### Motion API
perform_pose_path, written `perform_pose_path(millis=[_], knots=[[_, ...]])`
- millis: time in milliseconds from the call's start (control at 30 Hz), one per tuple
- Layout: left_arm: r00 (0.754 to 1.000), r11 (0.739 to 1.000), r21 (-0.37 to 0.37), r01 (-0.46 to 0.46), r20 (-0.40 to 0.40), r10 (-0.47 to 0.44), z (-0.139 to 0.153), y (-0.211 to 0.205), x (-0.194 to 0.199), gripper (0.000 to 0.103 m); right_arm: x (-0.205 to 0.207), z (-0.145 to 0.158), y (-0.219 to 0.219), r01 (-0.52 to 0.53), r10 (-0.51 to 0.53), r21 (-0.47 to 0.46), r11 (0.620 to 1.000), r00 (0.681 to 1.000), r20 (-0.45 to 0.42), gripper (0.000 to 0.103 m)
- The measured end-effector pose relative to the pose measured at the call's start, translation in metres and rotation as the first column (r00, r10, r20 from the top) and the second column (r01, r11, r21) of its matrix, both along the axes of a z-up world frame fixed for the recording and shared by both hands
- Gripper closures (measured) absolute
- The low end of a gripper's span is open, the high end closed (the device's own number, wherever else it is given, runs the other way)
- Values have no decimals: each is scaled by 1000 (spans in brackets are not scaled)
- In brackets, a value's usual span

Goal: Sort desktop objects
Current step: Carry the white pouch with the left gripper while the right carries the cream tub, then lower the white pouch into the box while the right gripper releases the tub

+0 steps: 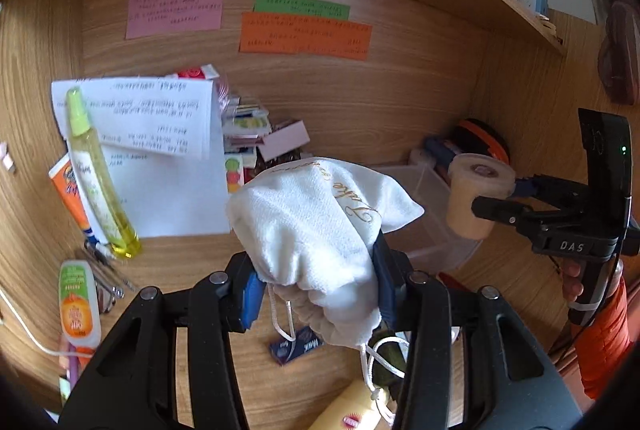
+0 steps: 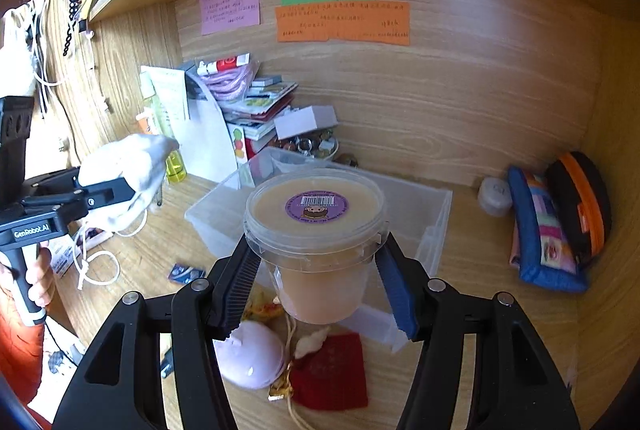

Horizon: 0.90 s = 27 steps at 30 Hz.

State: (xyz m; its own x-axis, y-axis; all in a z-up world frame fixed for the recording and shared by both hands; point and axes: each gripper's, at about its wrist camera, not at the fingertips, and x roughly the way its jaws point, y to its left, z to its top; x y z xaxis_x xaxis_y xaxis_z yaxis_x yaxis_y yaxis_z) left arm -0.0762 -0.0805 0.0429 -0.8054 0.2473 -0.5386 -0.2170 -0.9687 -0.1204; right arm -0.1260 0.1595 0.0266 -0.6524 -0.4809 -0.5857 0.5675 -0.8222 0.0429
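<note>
Both grippers loaded, held above the wooden desk (image 2: 500, 230)

Nearest: left gripper (image 1: 316, 286) clamped partway closed on white drawstring pouch (image 1: 312, 222), cords dangling below, pouch clear of desk. Right gripper (image 2: 320, 282) pinching sides of clear lidded tub (image 2: 316, 230) of beige contents, purple barcode sticker on lid, tub upright and off the surface. Under it: red pouch (image 2: 332, 370), pink round thing (image 2: 252, 358). Just behind tub: clear plastic bin (image 2: 420, 214). Further left: yellow-green bottle (image 1: 96, 174) leaning on white papers (image 1: 168, 166). Right corner: blue patchwork case (image 2: 544, 234), black-orange case (image 2: 580, 202). Back wall: pink, green, orange notes (image 2: 344, 22)
</note>
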Motion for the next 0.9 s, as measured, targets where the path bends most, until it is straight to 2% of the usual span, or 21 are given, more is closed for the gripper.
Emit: perform_pose_path(millis=[267,700,900], knots=[[1000,1000,-18,23,17,-23,2,16,-44,57,-26,0,-17,0,0,18,1000,1000,-3,48],[987,997,-41,62,148,-56,-43,33,-117,57,-81,-30,-44,-20,16,68,997,997,70,48],[982,996,-50,78,175,-68,-60,38,-136,57,-94,-45,-51,-31,23,85,996,995,95,48]])
